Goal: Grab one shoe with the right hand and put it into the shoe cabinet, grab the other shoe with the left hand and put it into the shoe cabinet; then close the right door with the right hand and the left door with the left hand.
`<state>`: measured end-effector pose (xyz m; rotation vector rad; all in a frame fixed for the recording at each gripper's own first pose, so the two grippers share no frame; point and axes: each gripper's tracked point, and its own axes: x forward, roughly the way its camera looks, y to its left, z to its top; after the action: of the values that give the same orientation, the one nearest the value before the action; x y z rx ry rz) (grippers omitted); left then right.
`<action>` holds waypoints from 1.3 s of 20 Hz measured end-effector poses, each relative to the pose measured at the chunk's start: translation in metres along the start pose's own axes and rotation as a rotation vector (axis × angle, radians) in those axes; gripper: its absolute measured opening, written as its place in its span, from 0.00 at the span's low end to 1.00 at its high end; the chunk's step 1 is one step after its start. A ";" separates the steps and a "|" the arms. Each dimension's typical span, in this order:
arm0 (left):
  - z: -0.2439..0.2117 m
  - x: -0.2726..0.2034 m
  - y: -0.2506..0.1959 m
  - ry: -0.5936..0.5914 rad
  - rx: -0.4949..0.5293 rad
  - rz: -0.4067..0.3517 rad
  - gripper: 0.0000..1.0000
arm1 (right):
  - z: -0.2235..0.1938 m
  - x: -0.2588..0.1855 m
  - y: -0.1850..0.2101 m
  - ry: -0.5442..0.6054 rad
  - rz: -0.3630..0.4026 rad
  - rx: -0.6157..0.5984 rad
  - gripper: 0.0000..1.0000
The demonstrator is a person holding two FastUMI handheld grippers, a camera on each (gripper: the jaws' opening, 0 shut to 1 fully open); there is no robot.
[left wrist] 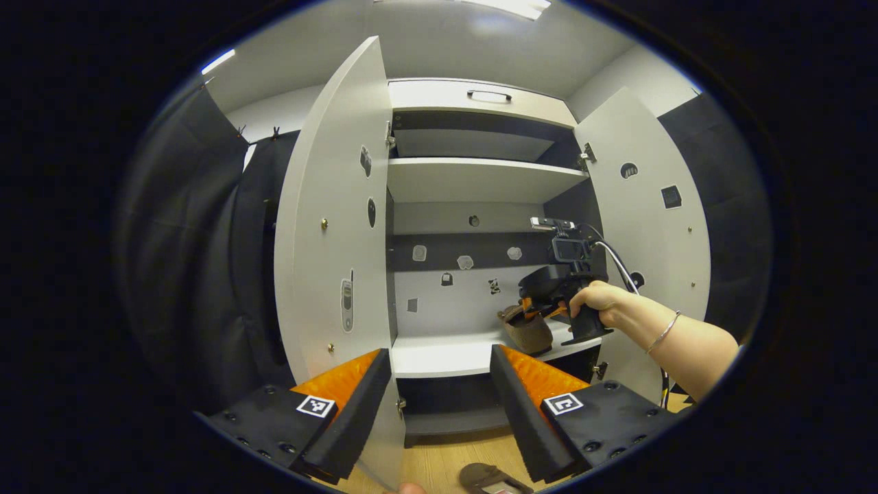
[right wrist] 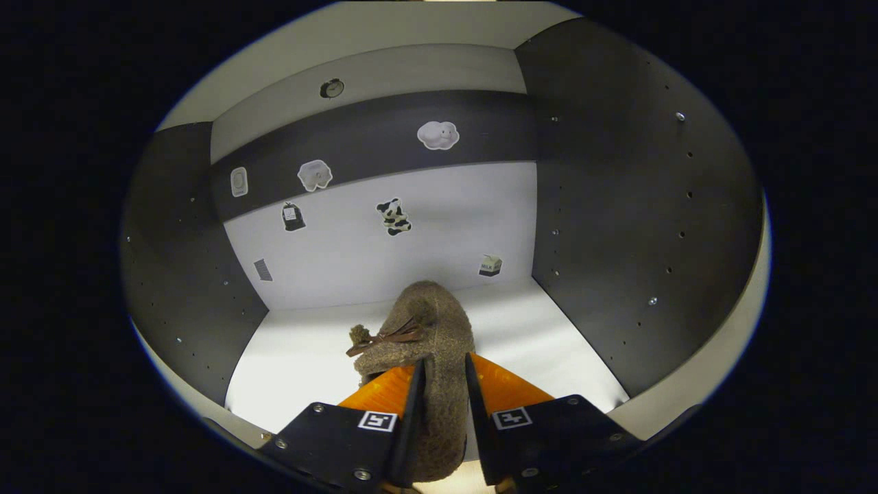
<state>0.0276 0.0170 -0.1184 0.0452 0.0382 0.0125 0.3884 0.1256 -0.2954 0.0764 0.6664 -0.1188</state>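
A brown fuzzy shoe (right wrist: 425, 343) with a small bow is held inside the shoe cabinet, over its white shelf (right wrist: 309, 363); my right gripper (right wrist: 442, 391) is shut on its heel part. In the left gripper view the same shoe (left wrist: 528, 331) sits at the shelf's right end (left wrist: 446, 357), with the right gripper (left wrist: 549, 302) and the hand holding it behind it. My left gripper (left wrist: 439, 398) stands open with nothing between its fingers, in front of the cabinet. The other shoe (left wrist: 490, 479) lies on the wooden floor just below it. Both doors, left (left wrist: 336, 226) and right (left wrist: 645, 226), stand open.
The cabinet has upper shelves (left wrist: 480, 178) and a drawer with a handle (left wrist: 488, 94) on top. Its dark side walls (right wrist: 617, 219) flank the shelf. A forearm with a bracelet (left wrist: 665, 333) reaches in from the right. Black cloth (left wrist: 206, 261) hangs at the left.
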 end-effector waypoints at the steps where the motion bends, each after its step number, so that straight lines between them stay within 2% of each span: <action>1: -0.002 -0.001 -0.004 0.007 0.001 -0.003 0.95 | -0.004 0.000 -0.003 0.005 -0.007 -0.005 0.49; 2: -0.003 -0.003 -0.007 0.012 -0.002 -0.008 0.95 | -0.007 0.003 -0.006 0.006 -0.013 -0.009 0.50; 3: -0.006 -0.004 -0.010 0.018 -0.006 -0.013 0.95 | -0.013 0.008 -0.011 0.024 -0.023 -0.002 0.65; 7: -0.010 -0.007 -0.009 0.029 0.003 0.000 0.95 | -0.019 0.007 -0.020 0.070 -0.015 0.085 0.80; 11: -0.005 -0.008 -0.004 0.011 -0.004 0.022 0.95 | -0.005 -0.024 -0.026 0.028 -0.005 0.061 0.91; 15: -0.009 -0.019 -0.014 0.023 -0.019 0.011 0.95 | 0.014 -0.087 -0.018 -0.079 0.045 0.018 0.94; 19: -0.020 -0.035 -0.034 0.043 -0.026 -0.020 0.95 | 0.018 -0.171 -0.011 -0.208 0.135 0.006 0.94; 22: -0.044 -0.051 -0.049 0.086 -0.031 -0.042 0.95 | 0.007 -0.225 -0.021 -0.283 0.177 0.006 0.94; 26: -0.093 -0.065 -0.060 0.165 -0.062 -0.056 0.95 | -0.023 -0.272 -0.021 -0.337 0.228 -0.048 0.94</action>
<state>-0.0406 -0.0396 -0.2119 -0.0189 0.2036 -0.0382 0.1596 0.1306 -0.1450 0.0833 0.3201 0.1025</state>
